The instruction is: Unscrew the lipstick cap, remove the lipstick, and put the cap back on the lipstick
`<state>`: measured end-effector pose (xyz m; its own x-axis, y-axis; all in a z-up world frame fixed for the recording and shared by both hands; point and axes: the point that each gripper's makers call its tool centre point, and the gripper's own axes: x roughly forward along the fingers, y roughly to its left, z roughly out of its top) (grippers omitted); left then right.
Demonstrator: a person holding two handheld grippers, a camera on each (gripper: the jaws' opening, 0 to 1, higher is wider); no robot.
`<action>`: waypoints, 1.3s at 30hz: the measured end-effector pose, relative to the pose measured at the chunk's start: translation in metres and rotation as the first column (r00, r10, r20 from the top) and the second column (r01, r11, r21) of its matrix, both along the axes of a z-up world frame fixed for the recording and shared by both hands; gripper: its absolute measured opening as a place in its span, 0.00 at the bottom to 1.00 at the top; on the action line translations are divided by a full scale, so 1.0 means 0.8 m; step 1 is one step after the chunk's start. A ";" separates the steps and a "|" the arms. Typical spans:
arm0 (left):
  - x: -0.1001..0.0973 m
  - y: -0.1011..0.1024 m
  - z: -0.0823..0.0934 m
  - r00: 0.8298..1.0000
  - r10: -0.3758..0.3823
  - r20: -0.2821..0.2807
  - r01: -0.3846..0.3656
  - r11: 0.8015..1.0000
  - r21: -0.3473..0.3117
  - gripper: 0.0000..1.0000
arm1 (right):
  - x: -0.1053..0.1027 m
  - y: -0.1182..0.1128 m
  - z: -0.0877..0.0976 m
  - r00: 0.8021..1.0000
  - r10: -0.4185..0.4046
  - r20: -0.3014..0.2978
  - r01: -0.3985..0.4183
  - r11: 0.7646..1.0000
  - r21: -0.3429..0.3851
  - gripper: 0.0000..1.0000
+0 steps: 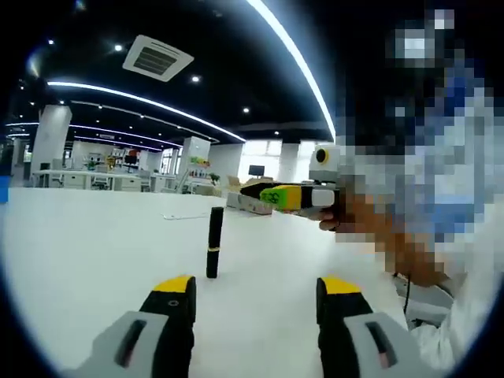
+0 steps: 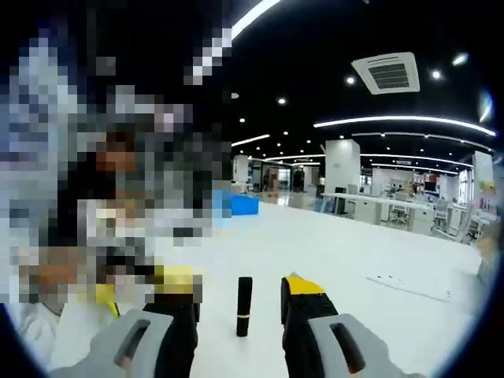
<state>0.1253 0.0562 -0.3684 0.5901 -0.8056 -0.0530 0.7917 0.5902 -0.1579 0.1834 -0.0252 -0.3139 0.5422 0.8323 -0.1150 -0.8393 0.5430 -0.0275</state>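
Both claws — left point(image 1: 256, 303) & right point(image 2: 240, 303) — spread wide, black lipstick point(image 2: 245, 305) upright on white table point(image 1: 87, 244), no legible label.

Lipstick point(image 1: 213, 242) upright on table point(image 1: 79, 244).
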 end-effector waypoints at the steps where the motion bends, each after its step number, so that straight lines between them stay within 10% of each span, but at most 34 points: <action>1: -0.001 0.004 0.007 1.000 0.001 0.011 -0.001 1.000 0.002 0.64 | -0.007 -0.005 0.002 1.000 -0.005 0.004 0.005 1.000 0.001 0.40; 15: -0.029 0.047 0.080 0.996 0.022 0.091 -0.029 0.997 0.074 0.65 | -0.112 -0.039 0.025 0.999 -0.026 0.025 0.027 0.999 -0.029 0.48; 39: -0.064 0.085 0.101 0.993 0.083 0.086 -0.086 0.996 0.035 0.65 | -0.162 -0.076 0.028 0.993 -0.118 -0.004 0.118 0.992 0.039 0.50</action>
<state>0.0744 0.1243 -0.2874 0.6595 -0.7511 -0.0302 0.7483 0.6598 -0.0687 0.0534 -0.0857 -0.2912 0.6367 0.7665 -0.0848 -0.7694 0.6387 -0.0035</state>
